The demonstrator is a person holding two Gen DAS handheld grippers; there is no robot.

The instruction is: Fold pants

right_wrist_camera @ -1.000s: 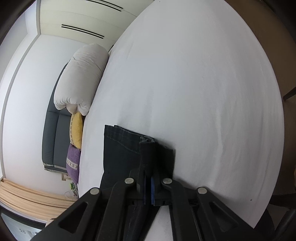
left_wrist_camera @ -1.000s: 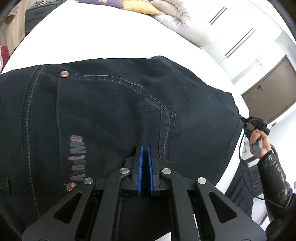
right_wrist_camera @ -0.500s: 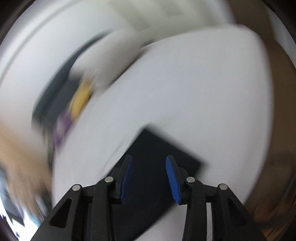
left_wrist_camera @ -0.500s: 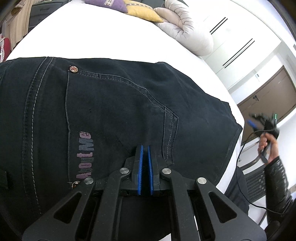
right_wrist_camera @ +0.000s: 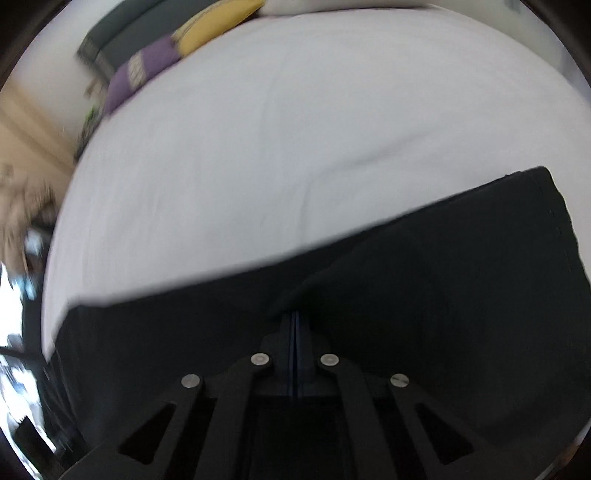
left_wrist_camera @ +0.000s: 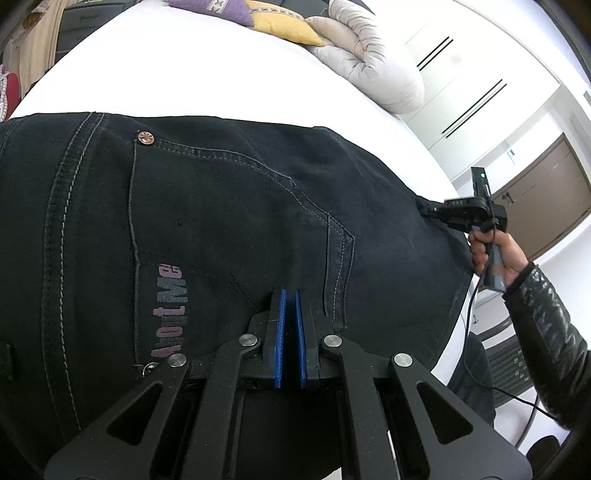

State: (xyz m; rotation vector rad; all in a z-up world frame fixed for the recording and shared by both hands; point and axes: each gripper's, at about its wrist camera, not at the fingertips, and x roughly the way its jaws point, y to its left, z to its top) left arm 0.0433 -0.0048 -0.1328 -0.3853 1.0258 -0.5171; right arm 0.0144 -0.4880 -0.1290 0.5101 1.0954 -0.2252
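Pants (left_wrist_camera: 229,236) flat on white bed (left_wrist_camera: 207,74), both claws, left (left_wrist_camera: 290,295) and right (right_wrist_camera: 295,317), apparently pinched shut on their fabric.

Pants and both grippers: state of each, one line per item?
pants: dark denim, spread on the white bed, back pocket side up, not bundled.
left gripper: shut, blue pads nearly together, pinching the pants' near edge.
right gripper: shut on a raised ridge of the pants; view is motion-blurred.
white bed: sheet mostly smooth, slight creases in the right wrist view.
pillows: purple and yellow, lying at the bed's far end.
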